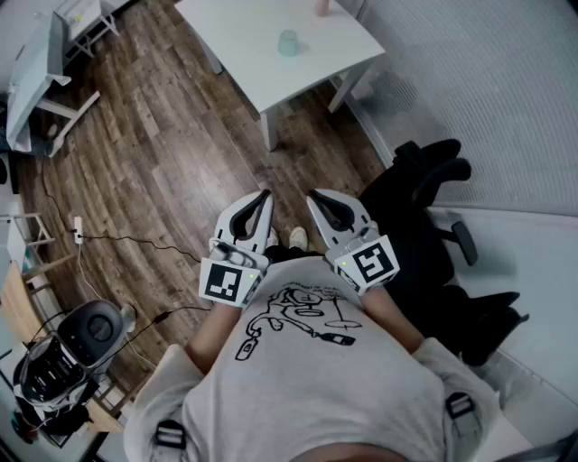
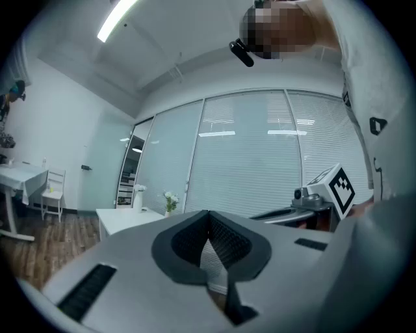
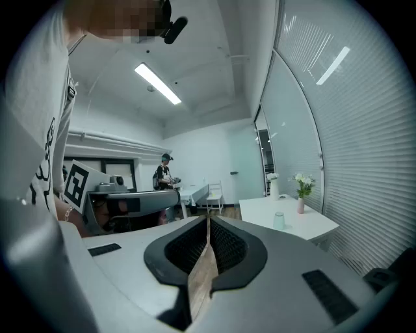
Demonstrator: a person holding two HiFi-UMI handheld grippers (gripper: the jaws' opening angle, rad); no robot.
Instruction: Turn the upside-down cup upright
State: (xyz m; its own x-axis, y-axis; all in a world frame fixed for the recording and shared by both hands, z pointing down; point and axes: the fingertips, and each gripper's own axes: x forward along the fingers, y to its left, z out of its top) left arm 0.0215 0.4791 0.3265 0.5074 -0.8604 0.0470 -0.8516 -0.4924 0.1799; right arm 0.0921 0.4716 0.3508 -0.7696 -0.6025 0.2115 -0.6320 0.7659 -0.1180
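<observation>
1. the cup (image 1: 288, 42) is small, pale green and slightly see-through, with plain sides.
2. it stands on the white table (image 1: 253, 63) at the far end of the scene, on the right part of the top, with bare table all around it.
3. a pink vase (image 1: 321, 7) stands further back on the same table, apart from the cup.
4. in the right gripper view the cup (image 3: 279, 221) has its long axis straight up and down. it looks a little wider where it meets the table (image 3: 305, 229), which fits mouth-down, but it is too small to be sure.
5. the left gripper (image 1: 262, 200) is held close in front of the person's body, over the wooden floor (image 1: 163, 162), well apart from the cup. its jaws are pressed together with nothing between them.
6. the right gripper (image 1: 318, 200) is just beside it, also pointing toward the far table. its jaws are together and empty too.
7. a black chair (image 1: 433, 180) stands to the right of the person.
</observation>
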